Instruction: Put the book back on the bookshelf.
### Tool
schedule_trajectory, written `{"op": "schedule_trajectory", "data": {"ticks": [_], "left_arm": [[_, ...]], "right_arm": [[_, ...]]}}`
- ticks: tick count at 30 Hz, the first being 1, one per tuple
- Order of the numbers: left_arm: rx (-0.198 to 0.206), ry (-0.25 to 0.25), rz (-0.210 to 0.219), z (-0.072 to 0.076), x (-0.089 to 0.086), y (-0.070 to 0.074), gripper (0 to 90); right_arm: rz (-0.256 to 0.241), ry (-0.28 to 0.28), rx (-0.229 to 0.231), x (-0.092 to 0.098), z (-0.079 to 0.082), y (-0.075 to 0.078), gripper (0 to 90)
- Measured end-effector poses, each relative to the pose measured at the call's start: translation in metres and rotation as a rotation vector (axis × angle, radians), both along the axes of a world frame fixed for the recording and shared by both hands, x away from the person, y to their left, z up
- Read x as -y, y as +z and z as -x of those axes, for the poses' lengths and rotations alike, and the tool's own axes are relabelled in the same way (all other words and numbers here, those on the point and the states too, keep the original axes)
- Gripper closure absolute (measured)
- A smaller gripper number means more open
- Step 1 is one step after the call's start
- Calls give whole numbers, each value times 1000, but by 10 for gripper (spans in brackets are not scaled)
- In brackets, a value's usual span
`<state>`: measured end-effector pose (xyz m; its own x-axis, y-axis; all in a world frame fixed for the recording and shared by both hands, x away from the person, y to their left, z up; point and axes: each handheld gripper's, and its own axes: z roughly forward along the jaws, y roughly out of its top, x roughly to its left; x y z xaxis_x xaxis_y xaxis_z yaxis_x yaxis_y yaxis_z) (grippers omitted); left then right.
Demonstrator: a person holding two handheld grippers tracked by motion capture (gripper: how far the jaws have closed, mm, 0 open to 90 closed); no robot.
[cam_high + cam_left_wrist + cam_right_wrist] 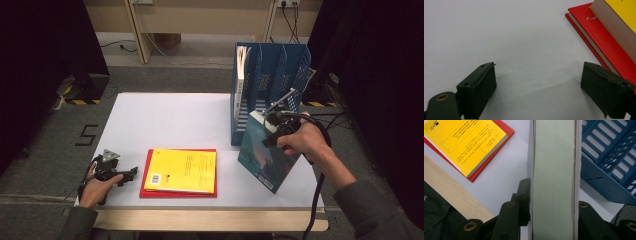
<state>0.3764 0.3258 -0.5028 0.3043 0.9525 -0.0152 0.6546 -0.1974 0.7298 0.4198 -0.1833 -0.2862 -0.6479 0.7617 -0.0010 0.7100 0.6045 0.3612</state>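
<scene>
Clamping a teal book [262, 152], the right tongs [278, 131] tilt it; left tongs [537, 90] gape empty.

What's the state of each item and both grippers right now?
Teal book: upright, tilted, clamped in the right gripper, in front of the blue file rack.
Yellow book: flat, closed, on the red book.
Red book: flat on the table.
Blue file rack: upright, one book in its leftmost slot.
Left gripper: open, jaws wide, holding nothing.
Right gripper: shut on the teal book.
</scene>
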Motion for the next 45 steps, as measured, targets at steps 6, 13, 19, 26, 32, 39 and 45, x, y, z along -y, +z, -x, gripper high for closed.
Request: {"op": "schedule_trajectory", "data": {"ticks": [6, 13, 19, 26, 32, 39, 45], "left_arm": [[0, -1, 1, 0, 0, 0, 117], [0, -1, 3, 0, 0, 0, 115], [-2, -1, 3, -1, 0, 0, 110], [-2, -1, 4, -1, 0, 0, 108], [-3, -2, 4, -1, 0, 0, 107], [-2, -1, 5, -1, 0, 0, 106], [-1, -4, 8, -2, -1, -1, 102]], "right_arm": [[2, 8, 10, 0, -2, -1, 729], [-56, 17, 32, 9, 2, 2, 736], [-94, 7, 53, 18, 8, 4, 736], [-116, -8, 82, 25, 13, 13, 736], [-110, -13, 117, 29, 18, 32, 737], [-104, -37, 155, 32, 18, 67, 736], [-94, -54, 176, 33, 8, 88, 736]]}}
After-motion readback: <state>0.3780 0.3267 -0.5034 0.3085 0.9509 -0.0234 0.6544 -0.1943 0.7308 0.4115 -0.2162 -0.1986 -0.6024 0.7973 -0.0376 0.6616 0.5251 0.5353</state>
